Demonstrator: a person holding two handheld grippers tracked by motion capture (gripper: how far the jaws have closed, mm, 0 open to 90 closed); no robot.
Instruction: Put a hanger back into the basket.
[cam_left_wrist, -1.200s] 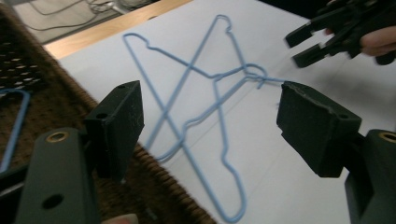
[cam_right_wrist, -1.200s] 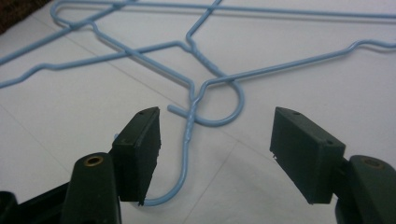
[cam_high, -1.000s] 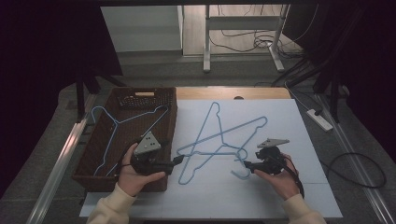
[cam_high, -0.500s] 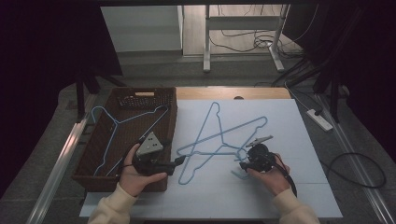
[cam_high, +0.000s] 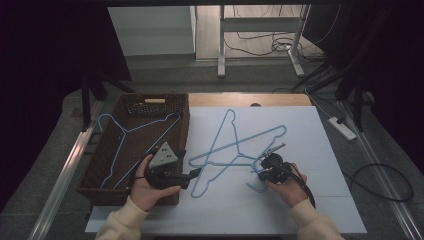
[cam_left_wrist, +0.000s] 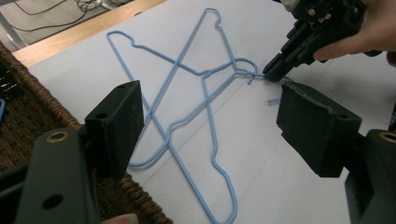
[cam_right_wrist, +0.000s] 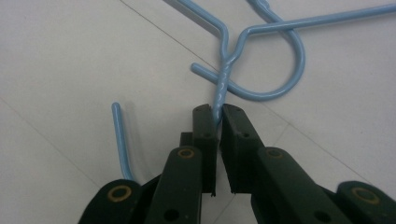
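Observation:
Two blue wire hangers (cam_high: 235, 145) lie crossed on the white sheet (cam_high: 320, 200). My right gripper (cam_high: 257, 173) has just been closing and is now shut on the twisted neck (cam_right_wrist: 220, 88) of one hanger, just below its hook (cam_right_wrist: 285, 79). The hook end of the other hanger (cam_right_wrist: 119, 140) lies beside its jaws. My left gripper (cam_high: 196, 175) rests at the basket's near right corner with its jaws wide open, pointing at the hangers (cam_left_wrist: 205, 72). Nothing sits between its pads (cam_left_wrist: 116, 121). In that view the right gripper (cam_left_wrist: 273, 74) pinches the wire. A third blue hanger (cam_high: 124, 131) lies in the wicker basket (cam_high: 129, 102).
The basket stands on the left part of the table. A wooden table edge (cam_high: 250, 99) shows behind the sheet. On the floor at the right are a power strip (cam_high: 342, 127) and cables (cam_high: 385, 180), with metal stand legs (cam_high: 221, 45) beyond the table.
My right gripper has moved left to the hanger's neck and its jaws have closed on the wire. The left gripper has stayed put.

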